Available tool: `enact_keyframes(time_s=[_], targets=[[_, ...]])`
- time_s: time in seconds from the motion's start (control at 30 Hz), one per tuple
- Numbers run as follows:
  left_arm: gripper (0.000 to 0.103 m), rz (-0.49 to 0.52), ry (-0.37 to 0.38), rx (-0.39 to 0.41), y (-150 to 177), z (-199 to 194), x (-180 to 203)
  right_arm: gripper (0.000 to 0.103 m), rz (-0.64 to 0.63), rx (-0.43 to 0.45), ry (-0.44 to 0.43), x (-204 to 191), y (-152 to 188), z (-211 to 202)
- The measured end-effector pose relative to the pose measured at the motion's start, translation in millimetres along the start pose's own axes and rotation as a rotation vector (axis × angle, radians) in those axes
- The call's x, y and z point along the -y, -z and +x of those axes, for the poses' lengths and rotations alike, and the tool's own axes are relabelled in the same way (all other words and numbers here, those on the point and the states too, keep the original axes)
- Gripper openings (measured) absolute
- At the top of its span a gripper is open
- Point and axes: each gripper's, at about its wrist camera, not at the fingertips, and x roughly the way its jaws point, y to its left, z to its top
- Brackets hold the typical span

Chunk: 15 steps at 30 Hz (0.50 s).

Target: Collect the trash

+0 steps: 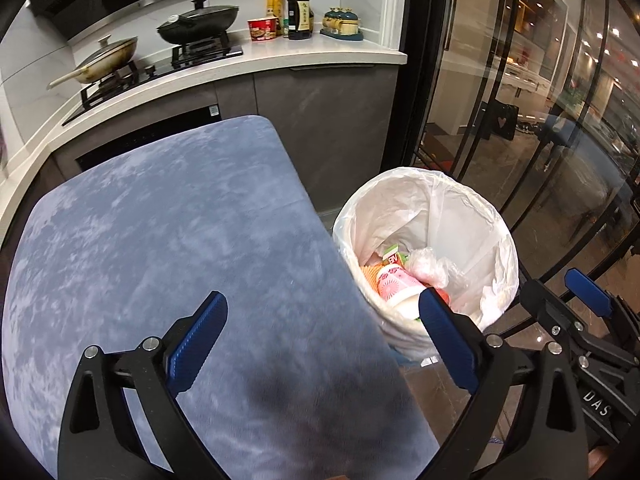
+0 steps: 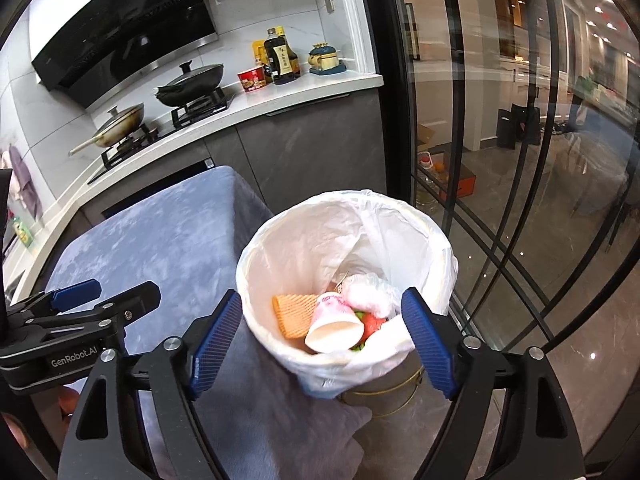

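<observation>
Right wrist view has the right gripper (image 2: 322,336) in the lower middle of the frame, its jaws spread wide and holding nothing, directly over the mouth of the trash bin (image 2: 440,248). Between the blue pads lies what has already been collected: a pink paper cup (image 2: 334,322) on its side, an orange foam sleeve (image 2: 290,314) at its left, and a crumpled plastic wrap (image 2: 368,292) above them, all at the bottom of the white liner.

Left wrist view shows the left gripper (image 1: 322,344), equally wide and empty, low in the frame above the blue-grey cloth-covered table (image 1: 152,232); the bin sits to the right of centre, touching or just beside the table's edge, partly behind the right-hand finger.

Judging by this, a drop into the bin looks complete, and no loose trash shows on the cloth. The next move probably calls for finding another piece, or gathering the liner's rim to lift the bag out.
</observation>
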Motion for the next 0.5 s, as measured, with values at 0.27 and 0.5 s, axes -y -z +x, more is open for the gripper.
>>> enact_keyframes(time_s=[0.27, 0.5], targets=[[0.092, -0.025, -0.030, 0.006, 21, -20, -8, 0.090, -0.044, -0.038, 0.000, -10, 13, -12], [0.093, -0.032, -0.053, 0.001, 36, -29, -10, 0.097, -0.069, -0.043, -0.003, -13, 21, -20]])
